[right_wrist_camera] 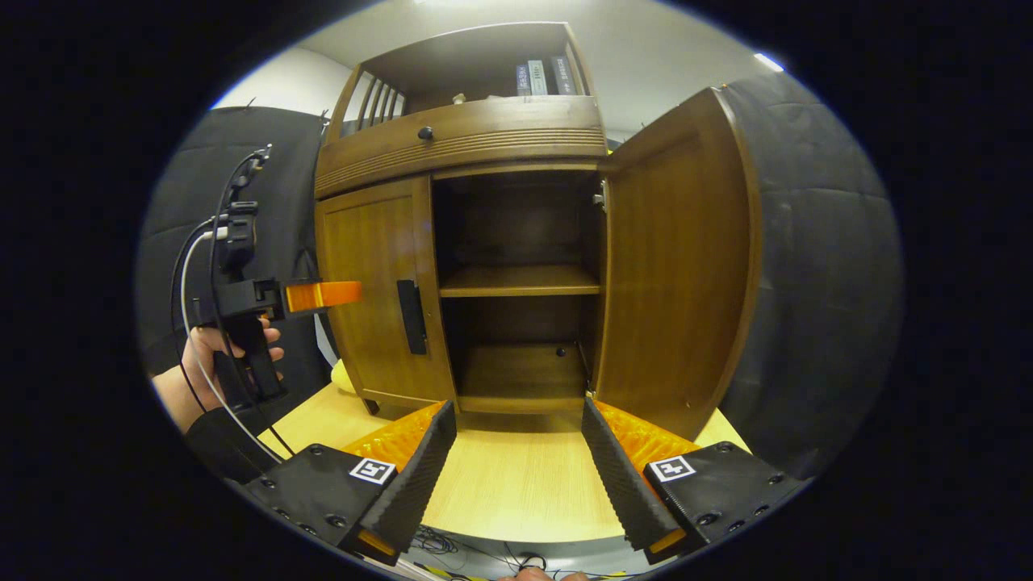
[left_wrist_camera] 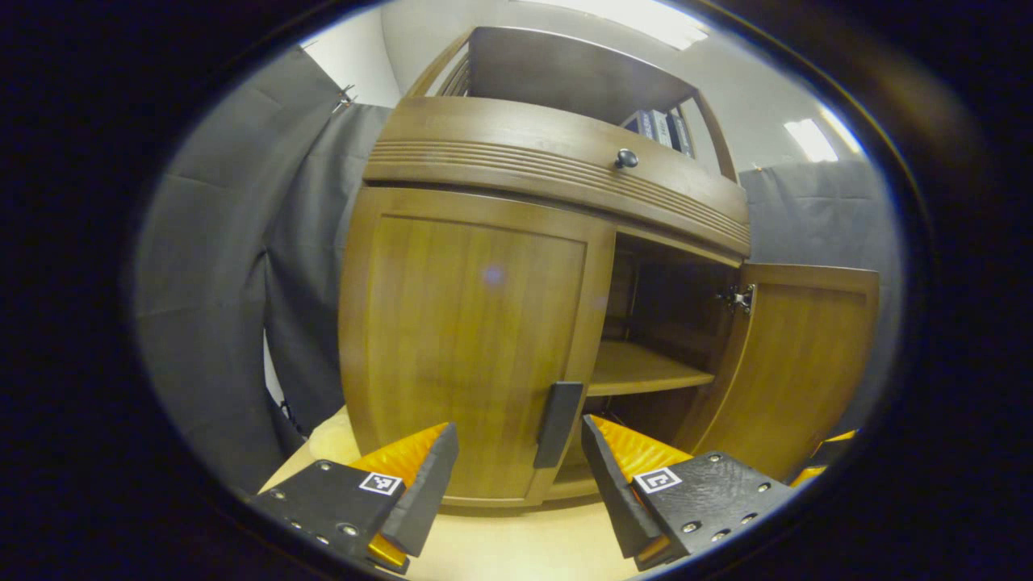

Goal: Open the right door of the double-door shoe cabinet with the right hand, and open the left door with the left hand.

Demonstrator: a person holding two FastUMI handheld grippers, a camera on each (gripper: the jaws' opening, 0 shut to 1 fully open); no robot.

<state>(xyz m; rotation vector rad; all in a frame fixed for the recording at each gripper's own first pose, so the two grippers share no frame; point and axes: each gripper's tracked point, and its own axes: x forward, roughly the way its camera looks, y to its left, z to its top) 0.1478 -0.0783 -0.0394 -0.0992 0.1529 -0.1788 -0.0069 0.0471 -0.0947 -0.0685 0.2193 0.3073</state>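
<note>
- The left gripper (left_wrist_camera: 520,472) has its two fingers spread wide and holds nothing; the dark handle (left_wrist_camera: 558,424) of the left door (left_wrist_camera: 468,339) stands between the fingertips, a little beyond them, touching neither.
- Each finger carries one small square black-and-white marker; these are patterns, with no readable writing.
- The left door is closed, flush with the shoe cabinet (left_wrist_camera: 557,173).
- In the right gripper view, the left gripper (right_wrist_camera: 323,295) shows from the side, gripped by a hand (right_wrist_camera: 211,347), its orange fingers pointing at the left door (right_wrist_camera: 375,294), short of its handle (right_wrist_camera: 411,316).
- The right gripper (right_wrist_camera: 516,464) is also spread wide and empty, hovering over the light wooden table (right_wrist_camera: 508,484), apart from the cabinet's base.
- The right door (right_wrist_camera: 678,266) is swung fully open, exposing two compartments divided by one shelf (right_wrist_camera: 520,280), both without shoes.
- Above the doors sits one drawer with one round dark knob (right_wrist_camera: 425,133).
- On the top open shelf stand three books (right_wrist_camera: 542,77); their spine lettering is too small to read.
</note>
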